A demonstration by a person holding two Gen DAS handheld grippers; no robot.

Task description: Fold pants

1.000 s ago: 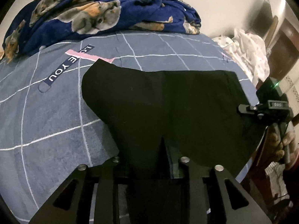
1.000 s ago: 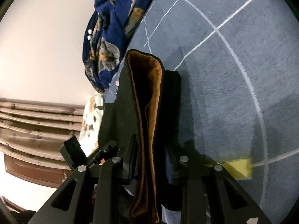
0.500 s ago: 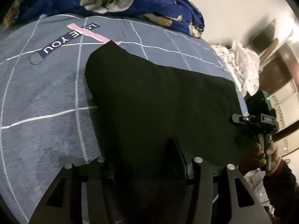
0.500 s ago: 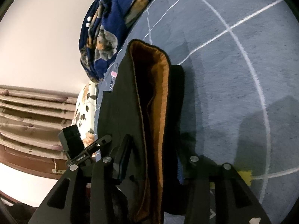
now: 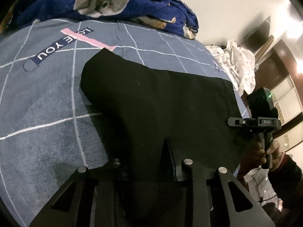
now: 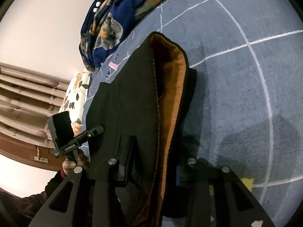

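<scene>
Black pants (image 5: 157,102) lie folded flat on a blue-grey bedsheet (image 5: 43,102). In the right wrist view the pants (image 6: 132,104) show their open waistband with an orange-brown lining (image 6: 170,87). My left gripper (image 5: 151,162) is shut on the near edge of the pants. My right gripper (image 6: 153,162) is shut on the waistband end. The right gripper also shows at the right edge of the left wrist view (image 5: 253,122), and the left gripper at the left of the right wrist view (image 6: 79,140).
A dark blue patterned blanket (image 5: 98,3) is heaped at the far side of the bed. White spotted fabric (image 5: 238,64) lies past the bed's right edge. A floral pillow (image 6: 75,94) and wooden furniture (image 6: 22,98) lie beyond the bed.
Both grippers have drawn back and lower with the pants, which now lie flatter and more spread on the sheet. Both stay shut on the fabric.
</scene>
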